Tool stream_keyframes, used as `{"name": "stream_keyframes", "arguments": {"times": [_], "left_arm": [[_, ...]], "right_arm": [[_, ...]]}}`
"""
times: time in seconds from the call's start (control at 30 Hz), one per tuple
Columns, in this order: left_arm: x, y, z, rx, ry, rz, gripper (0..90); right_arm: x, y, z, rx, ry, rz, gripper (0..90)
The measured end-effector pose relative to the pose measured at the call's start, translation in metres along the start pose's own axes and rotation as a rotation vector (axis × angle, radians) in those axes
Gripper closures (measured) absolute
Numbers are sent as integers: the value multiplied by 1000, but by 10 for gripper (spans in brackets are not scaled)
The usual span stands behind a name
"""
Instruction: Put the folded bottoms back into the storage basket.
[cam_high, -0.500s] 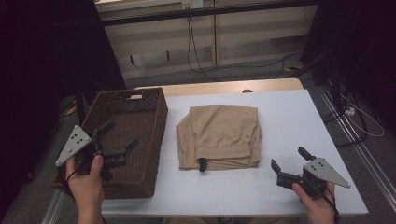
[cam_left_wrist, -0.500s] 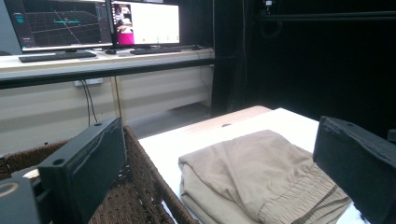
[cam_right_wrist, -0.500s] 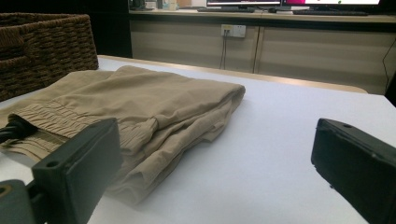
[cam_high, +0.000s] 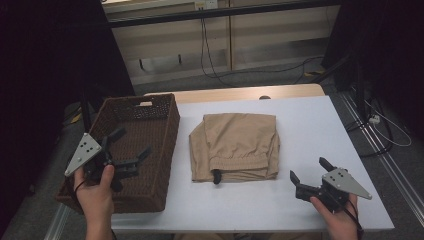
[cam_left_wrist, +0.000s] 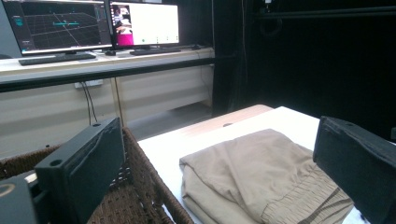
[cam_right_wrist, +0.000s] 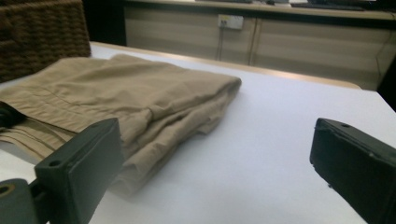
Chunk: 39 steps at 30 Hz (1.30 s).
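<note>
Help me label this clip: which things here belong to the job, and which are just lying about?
Job:
folded tan trousers
wicker basket
left gripper, open
right gripper, open

Lying about:
monitors
wall socket
floor cables

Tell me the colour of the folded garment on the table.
Tan, the folded garment; clearest in the high view.

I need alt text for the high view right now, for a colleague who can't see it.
Folded tan trousers lie in the middle of a white table, with a brown wicker basket to their left. The left gripper hovers open over the basket; the right gripper is open near the table's front right corner, holding nothing.
</note>
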<state>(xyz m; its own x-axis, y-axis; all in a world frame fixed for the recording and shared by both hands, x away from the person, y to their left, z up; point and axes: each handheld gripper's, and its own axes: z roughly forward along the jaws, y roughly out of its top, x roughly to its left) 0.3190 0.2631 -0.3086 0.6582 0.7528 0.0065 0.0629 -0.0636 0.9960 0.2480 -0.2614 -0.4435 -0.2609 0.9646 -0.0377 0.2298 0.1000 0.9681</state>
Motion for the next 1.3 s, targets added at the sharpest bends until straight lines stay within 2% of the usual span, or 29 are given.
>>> {"name": "stream_keyframes", "arguments": {"times": [0.07,0.17,0.23,0.33,0.6,0.8,1.0,1.3], "left_arm": [[0,0,0,-4,2,-3,23],[0,1,1,9,15,18,22],[-1,0,2,5,7,13,22],[-1,0,3,6,4,14,22],[-2,-1,3,14,2,20,22],[-2,-2,4,22,6,26,22],[-3,-2,5,30,9,39,22],[-1,-3,6,26,4,23,22]], "right_arm": [[0,1,1,10,8,-5,16],[0,4,4,11,1,-13,18],[0,5,6,25,-4,-11,21],[1,5,11,43,5,-1,29],[7,11,31,72,40,-30,32],[10,11,40,108,69,-25,27],[10,14,45,100,71,-21,28],[14,15,55,116,87,-27,28]]}}
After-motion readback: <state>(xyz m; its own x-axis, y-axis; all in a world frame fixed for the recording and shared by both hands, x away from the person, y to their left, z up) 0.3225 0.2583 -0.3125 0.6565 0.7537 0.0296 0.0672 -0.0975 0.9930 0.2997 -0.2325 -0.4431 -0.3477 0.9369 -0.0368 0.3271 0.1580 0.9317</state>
